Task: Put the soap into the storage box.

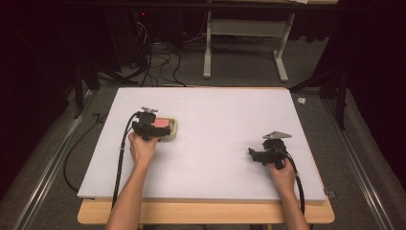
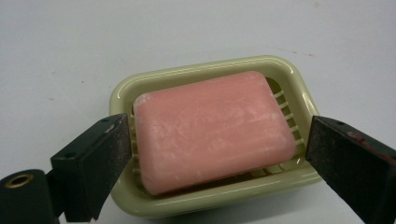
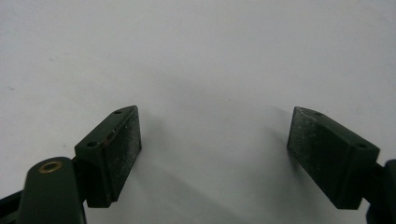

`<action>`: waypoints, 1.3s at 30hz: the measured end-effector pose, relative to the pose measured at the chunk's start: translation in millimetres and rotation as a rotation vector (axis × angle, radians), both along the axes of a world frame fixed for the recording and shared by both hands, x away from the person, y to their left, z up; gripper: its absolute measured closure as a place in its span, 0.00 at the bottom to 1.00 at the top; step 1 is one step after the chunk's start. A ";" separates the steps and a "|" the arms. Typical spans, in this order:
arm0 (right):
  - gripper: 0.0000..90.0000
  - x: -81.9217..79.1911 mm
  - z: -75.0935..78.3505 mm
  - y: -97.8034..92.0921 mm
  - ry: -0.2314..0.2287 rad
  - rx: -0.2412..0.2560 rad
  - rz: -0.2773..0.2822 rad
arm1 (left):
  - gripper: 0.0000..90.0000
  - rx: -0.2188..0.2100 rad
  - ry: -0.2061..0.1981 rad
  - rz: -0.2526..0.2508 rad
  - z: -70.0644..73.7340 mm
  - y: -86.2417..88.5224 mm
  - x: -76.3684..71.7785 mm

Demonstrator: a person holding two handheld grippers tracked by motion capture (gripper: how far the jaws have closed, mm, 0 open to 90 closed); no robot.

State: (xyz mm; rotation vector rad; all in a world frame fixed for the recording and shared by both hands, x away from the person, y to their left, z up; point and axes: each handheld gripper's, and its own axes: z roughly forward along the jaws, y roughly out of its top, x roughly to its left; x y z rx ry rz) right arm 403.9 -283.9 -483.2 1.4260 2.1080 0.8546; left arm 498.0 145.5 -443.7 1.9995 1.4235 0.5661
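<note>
**Jaws spread around the soap dish**

The pale green plastic soap dish (image 2: 299, 88) sits on the left part of the white table board (image 1: 215, 124), well inside its edges, holding a pink rectangular soap bar (image 2: 212, 128). The left gripper (image 2: 217, 154) hangs over it, jaws wide apart, flanking the dish's short ends. The right gripper (image 3: 215, 149) hovers over bare board near the right edge, jaws parted and holding nothing.

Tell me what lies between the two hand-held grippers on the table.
In the high view, only bare white tabletop separates the left hand-held gripper, at the pink soap bar in its pale green dish, from the right hand-held gripper.
</note>
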 end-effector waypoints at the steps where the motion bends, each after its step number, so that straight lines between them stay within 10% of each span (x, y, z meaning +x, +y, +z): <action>1: 0.20 0.0 0.0 0.0 0.000 0.000 -0.001 | 0.09 0.001 -0.006 0.000 1.1 0.3 -1.1; 39: 0.20 -0.1 0.0 0.1 0.000 0.000 -0.002 | 0.14 -0.073 -0.115 -0.099 28.1 8.0 -45.6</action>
